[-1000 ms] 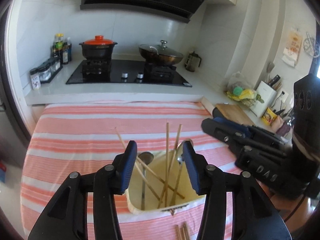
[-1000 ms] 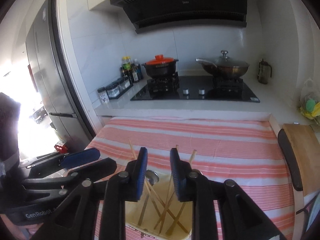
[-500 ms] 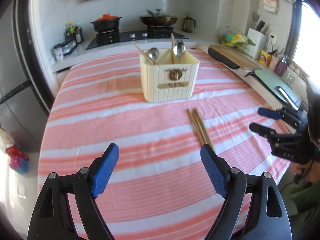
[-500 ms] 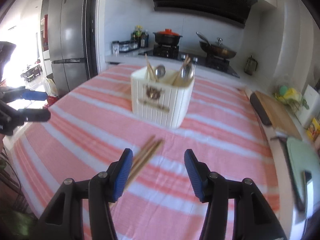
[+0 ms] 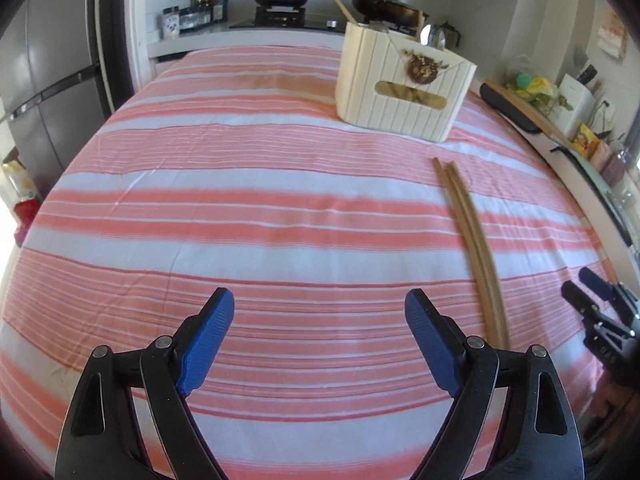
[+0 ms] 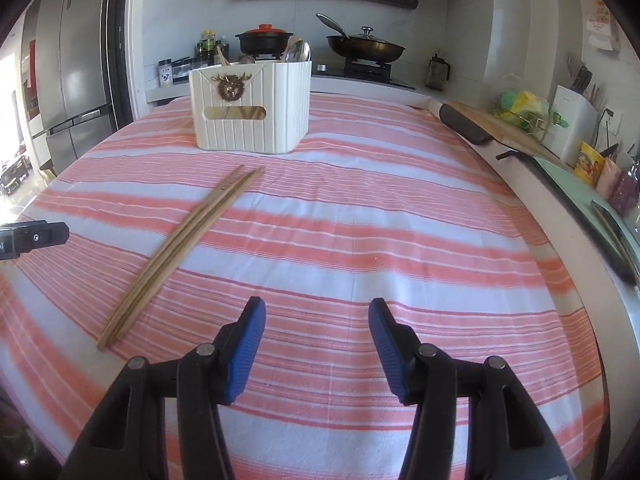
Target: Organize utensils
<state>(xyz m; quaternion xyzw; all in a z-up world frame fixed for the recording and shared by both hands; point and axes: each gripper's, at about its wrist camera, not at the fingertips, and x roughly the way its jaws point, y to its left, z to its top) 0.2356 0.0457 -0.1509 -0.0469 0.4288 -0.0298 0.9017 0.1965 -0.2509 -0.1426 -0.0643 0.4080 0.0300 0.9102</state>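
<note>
The left gripper (image 5: 316, 338) has just been opening and stands wide over the pink-and-white striped cloth (image 5: 240, 208), nothing between its blue pads. The right gripper (image 6: 317, 344), half spread, has also just been opening and is likewise empty. A pair of brown wooden chopsticks (image 6: 180, 252) lies at centre-left of the right view, near the cream ribbed utensil box (image 6: 250, 108) holding spoons in the upper middle.

Your left gripper (image 5: 319, 338) and right gripper (image 6: 317, 346) both have blue ribbed pads on black arms. Under the jaws, the tablecloth (image 5: 248, 208) has stripes of salmon pink and white. The chopsticks (image 6: 180, 250), left of your right jaws, are light brown wood. Beyond the jaws, the utensil holder (image 6: 252, 108) is cream with vertical ribs and a golden brown ornament. The pot lid (image 6: 264, 28) far behind is orange-red.
</note>
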